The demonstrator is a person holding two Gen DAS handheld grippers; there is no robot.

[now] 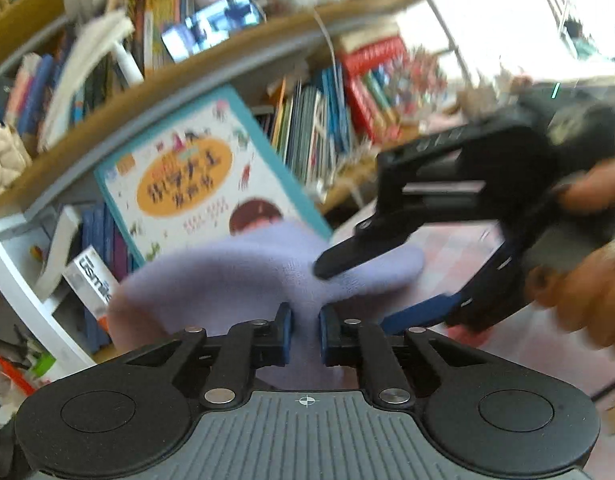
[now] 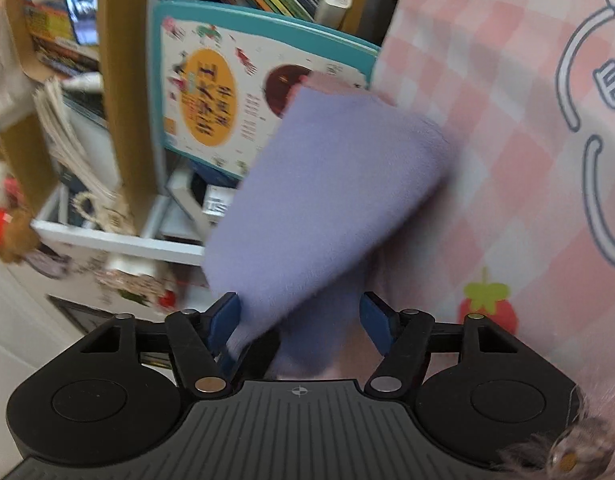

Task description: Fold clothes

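Nearest in the left wrist view, the left gripper (image 1: 306,330) has its blue-padded fingers drawn narrow on a bunched neck of the soft lilac fleece cloth (image 1: 243,276), which fans out beyond the pads and hangs in the air in front of the shelves. In the right wrist view the right gripper (image 2: 299,316) stands wide, its fingers spread to either side of the same lilac fleece cloth (image 2: 327,184); the fabric passes between them, and whether it touches either pad cannot be told. Seen from the left, the right gripper (image 1: 391,280) lies against the cloth's far edge with one dark finger over it and one blue finger under it, a hand (image 1: 587,276) wrapped round its body. To do this step well, I judge the right fingers should take the edge squarely before closing, so that only one layer is caught, while the left keeps the cloth taut enough to hang flat. Beyond lies the pink-and-white checked sheet (image 2: 487,100), a likely place for laying down, then the teal-bordered picture book (image 1: 195,176) and wooden bookshelf (image 1: 243,44).
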